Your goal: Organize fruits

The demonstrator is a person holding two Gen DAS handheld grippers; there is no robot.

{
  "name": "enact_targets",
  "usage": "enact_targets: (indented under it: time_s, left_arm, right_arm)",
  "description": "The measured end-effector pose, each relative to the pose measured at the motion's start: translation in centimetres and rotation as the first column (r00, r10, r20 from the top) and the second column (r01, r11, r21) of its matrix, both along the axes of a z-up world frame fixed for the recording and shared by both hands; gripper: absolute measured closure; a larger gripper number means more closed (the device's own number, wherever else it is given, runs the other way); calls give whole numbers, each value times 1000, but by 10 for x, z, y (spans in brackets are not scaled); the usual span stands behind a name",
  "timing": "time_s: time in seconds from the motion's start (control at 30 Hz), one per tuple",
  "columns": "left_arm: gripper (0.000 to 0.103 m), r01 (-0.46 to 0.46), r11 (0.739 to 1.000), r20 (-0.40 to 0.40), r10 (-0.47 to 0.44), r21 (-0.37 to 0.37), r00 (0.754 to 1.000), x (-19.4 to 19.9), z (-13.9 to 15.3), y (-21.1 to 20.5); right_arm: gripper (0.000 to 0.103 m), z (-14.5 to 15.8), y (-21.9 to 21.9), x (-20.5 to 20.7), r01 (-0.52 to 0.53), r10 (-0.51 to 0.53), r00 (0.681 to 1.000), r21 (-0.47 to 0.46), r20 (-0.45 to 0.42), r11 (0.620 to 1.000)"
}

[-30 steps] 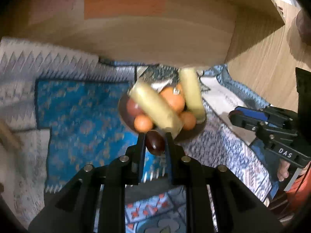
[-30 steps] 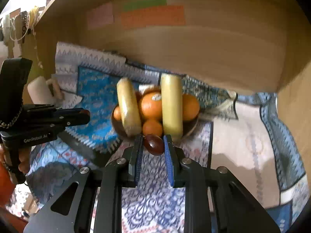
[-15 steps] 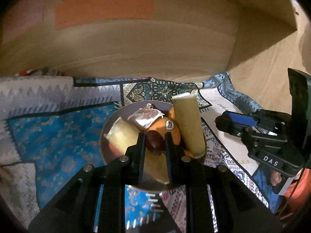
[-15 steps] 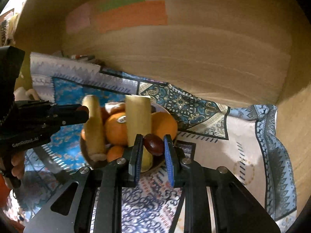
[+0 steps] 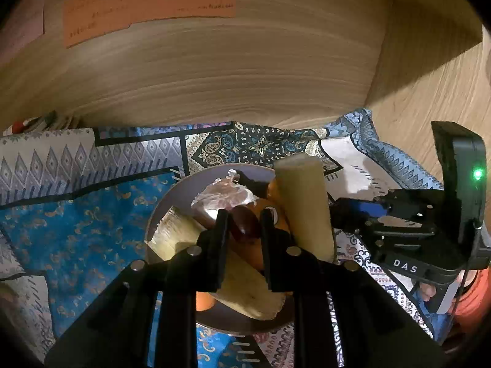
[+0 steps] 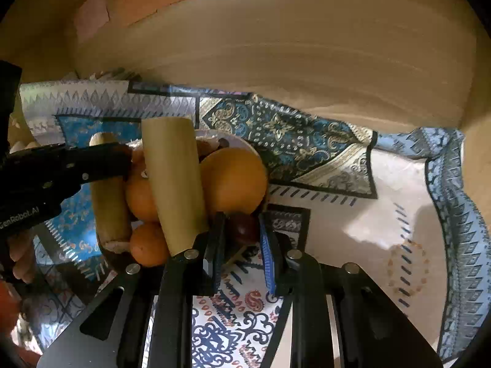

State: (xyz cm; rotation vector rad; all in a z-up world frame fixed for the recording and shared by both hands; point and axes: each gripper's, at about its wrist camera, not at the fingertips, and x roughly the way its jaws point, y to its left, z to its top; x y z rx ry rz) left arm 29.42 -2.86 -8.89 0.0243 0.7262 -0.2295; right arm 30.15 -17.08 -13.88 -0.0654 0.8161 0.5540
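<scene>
Both grippers have closed in on the bowl (image 5: 159, 214), which now fills the view instead of sitting ahead. The left gripper (image 5: 244, 224) clamps a dark date (image 5: 245, 222) right over the pile, above the oranges and cane pieces, ready to drop it in. The right gripper (image 6: 241, 225) pinches its own date (image 6: 244, 225) at the bowl's near edge, beside the big orange (image 6: 233, 178), likely waiting its turn.

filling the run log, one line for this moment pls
left claw: shut on dark red fruit, over bowl | right claw: shut on dark red fruit, beside bowl
</scene>
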Motion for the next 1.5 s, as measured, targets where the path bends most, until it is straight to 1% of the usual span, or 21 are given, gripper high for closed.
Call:
enact_targets:
  time_s: [0.1, 0.17, 0.3, 0.33, 0.43, 0.5, 0.63, 0.73, 0.87, 0.97, 1.07, 1.2, 1.3, 1.4, 1.47, 1.5]
  left_arm:
    - [84, -2, 1000, 8, 2, 13, 1000, 0, -1, -2]
    - [82, -1, 1000, 10, 0, 20, 1000, 0, -1, -2]
    - [77, 9, 1000, 5, -9, 12, 1000, 0, -1, -2]
    - [75, 11, 1000, 4, -11, 9, 1000, 0, -1, -2]
    - [73, 16, 1000, 4, -16, 5, 1000, -4, 0, -2]
    - [73, 19, 1000, 4, -19, 1, 1000, -7, 2, -2]
    - [73, 19, 1000, 30, -18, -12, 999, -19, 13, 1]
    - [73, 6, 1000, 73, -4, -31, 997, -32, 27, 7]
    - [73, -26, 998, 142, 34, -57, 989, -49, 49, 18]
    - [73, -44, 996, 191, 58, -77, 980, -64, 65, 26]
    - [73, -64, 994, 248, 84, -85, 965, -83, 79, 30]
    - [73, -76, 993, 331, 103, -93, 938, -118, 99, 33]
    - [73, -89, 992, 389, 117, -90, 914, -145, 111, 34]
    - [72, -104, 990, 445, 137, -100, 885, -177, 122, 36]
    - [63, -107, 988, 475, 146, -109, 868, -198, 128, 37]
    - [62, -106, 988, 491, 149, -114, 858, -209, 130, 38]
  right_arm:
    - [82, -4, 2, 1, -2, 2, 1000, -6, -9, 1000]
    - [79, -7, 2, 3, -1, 1, 1000, -8, -26, 1000]
    - [65, -9, 2, 5, 29, -30, 999, -41, -25, 999]
    - [63, -10, 1, 6, 32, -33, 999, -39, -28, 999]
    - [63, -10, -2, 8, 34, -35, 998, -18, -43, 999]
    - [61, -8, -3, 7, 40, -40, 999, -11, -33, 999]
    - [55, 6, -8, -1, 48, -48, 999, 13, 11, 999]
    - [54, 21, -12, -12, 61, -63, 996, 33, 66, 998]
    - [54, 49, -15, -32, 77, -84, 984, 48, 156, 996]
    - [54, 74, -17, -56, 95, -107, 963, 62, 247, 994]
    - [54, 97, -17, -85, 117, -139, 927, 83, 348, 990]
    - [45, 124, -17, -128, 137, -182, 871, 131, 457, 982]
    - [45, 135, -15, -154, 143, -203, 840, 156, 503, 977]
    - [45, 144, -13, -179, 138, -218, 821, 186, 528, 973]
    - [45, 148, -11, -193, 133, -222, 811, 199, 541, 971]
    - [45, 151, -10, -202, 129, -223, 804, 205, 551, 970]
